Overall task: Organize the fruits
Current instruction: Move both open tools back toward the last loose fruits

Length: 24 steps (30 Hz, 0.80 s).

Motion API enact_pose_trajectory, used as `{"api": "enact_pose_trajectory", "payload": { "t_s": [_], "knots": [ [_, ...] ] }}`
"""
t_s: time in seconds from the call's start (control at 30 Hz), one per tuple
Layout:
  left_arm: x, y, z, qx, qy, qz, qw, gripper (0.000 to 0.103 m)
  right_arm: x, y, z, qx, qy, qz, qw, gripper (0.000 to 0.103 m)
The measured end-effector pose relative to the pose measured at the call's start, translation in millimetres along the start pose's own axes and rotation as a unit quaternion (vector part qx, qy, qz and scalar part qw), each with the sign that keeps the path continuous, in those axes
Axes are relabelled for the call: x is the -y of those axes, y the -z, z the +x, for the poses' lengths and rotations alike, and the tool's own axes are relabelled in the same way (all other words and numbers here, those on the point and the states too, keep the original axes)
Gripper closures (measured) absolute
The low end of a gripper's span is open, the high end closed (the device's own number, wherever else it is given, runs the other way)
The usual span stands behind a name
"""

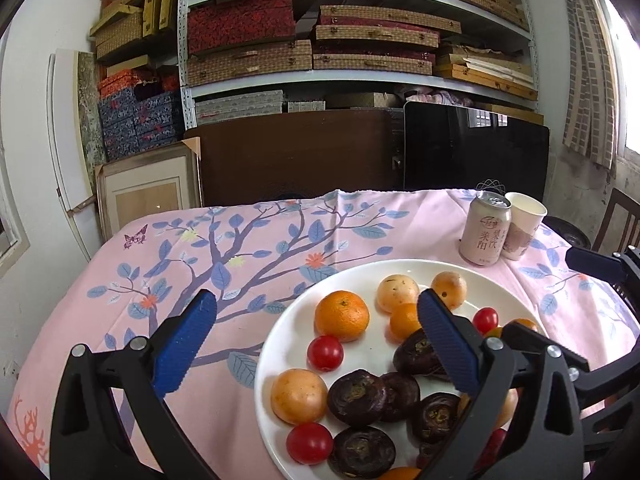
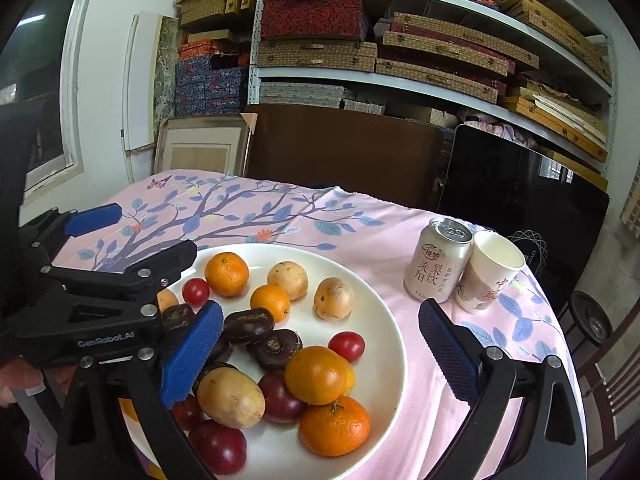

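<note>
- Left tongs (image 1: 316,344) gape wide, empty, over the plate (image 1: 280,344) of fruit (image 1: 342,315).
- Right tongs (image 2: 320,344) likewise apart, holding nothing.
- Can (image 2: 438,266) and cup (image 2: 488,272) touch.

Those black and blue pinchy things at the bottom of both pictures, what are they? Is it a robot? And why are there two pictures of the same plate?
It is not a robot by itself. A person holds a claw in each hand, and each claw has a small camera looking forward along its two blue fingers. One picture comes from the left claw, the other from the right claw. That is why you see the same plate from two sides. The right picture also shows the left claw from the side.

On the pink flowered cloth the plate holds oranges, little red tomatoes, pale brown round fruits and dark brown lumpy ones. Behind it stand a can and a paper cup, side by side.

Both claws are wide open and hold nothing right now.
</note>
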State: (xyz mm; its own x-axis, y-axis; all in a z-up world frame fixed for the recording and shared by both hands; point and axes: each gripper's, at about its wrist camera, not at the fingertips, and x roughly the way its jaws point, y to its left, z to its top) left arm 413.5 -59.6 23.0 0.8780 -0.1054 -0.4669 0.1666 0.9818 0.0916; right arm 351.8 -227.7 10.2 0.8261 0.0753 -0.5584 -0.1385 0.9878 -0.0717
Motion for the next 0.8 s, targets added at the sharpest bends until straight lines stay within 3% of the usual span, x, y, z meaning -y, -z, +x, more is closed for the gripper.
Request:
{"api": "enact_pose_trajectory", "payload": {
  "t_s": [0.2,0.4,0.6,0.8],
  "knots": [
    [6,-2,-24,0.02,-0.024,0.033,0.999,0.005,3,1,-11,-0.017,-0.013,0.022,1.0,0.004],
    [19,7,-73,0.037,-0.041,0.054,0.997,0.005,4,10,-48,-0.016,-0.009,0.028,0.999,0.004],
    [22,13,-133,0.05,-0.037,0.043,0.9971,0.005,1,25,-91,-0.017,-0.008,0.029,0.999,0.004],
    [15,42,-176,0.04,-0.036,0.033,0.998,0.005,-10,50,-117,-0.029,-0.01,0.031,0.999,0.004]
  ]
}}
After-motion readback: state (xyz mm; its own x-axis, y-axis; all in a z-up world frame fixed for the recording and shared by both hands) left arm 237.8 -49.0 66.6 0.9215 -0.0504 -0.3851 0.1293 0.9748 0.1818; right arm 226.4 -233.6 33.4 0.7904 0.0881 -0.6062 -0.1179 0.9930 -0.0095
